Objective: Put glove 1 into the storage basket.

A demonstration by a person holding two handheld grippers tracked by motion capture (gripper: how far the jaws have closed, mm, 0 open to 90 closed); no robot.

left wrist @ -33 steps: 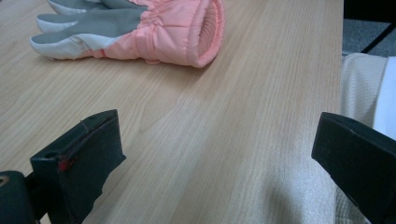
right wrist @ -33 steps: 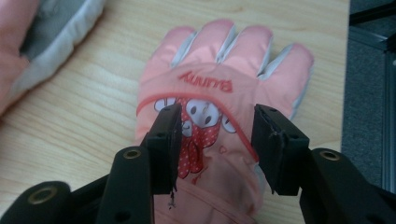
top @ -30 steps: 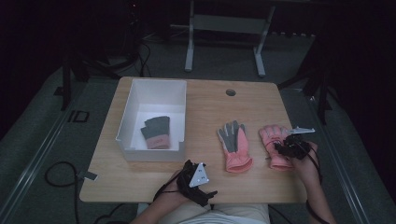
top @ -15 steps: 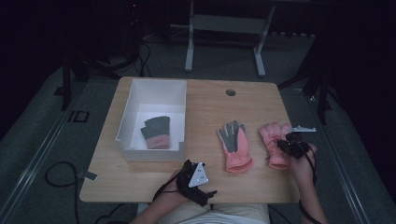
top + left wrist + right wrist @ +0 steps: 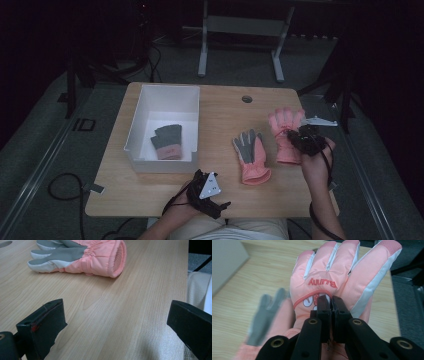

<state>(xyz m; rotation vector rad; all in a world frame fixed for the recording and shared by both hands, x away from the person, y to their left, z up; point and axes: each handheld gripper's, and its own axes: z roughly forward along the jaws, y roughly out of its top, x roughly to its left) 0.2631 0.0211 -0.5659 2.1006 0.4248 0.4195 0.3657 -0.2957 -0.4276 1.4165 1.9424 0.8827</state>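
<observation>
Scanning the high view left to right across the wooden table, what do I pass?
White rectangular plastic bin holding a small grey-and-pink glove → left gripper at the near edge → pink glove lying grey palm up → pink glove pinched in the right gripper.

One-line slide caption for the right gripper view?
Right gripper shut on pink glove above the wooden table.

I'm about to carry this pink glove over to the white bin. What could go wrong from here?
The right gripper pinches just a small fold on the back of the pink glove, so the fabric could slip out in transit. The hanging glove may drag across the grey-palmed glove lying between it and the white bin, shifting it. The left gripper rests open near the table's front edge, so it is not placed to catch a drop.
</observation>
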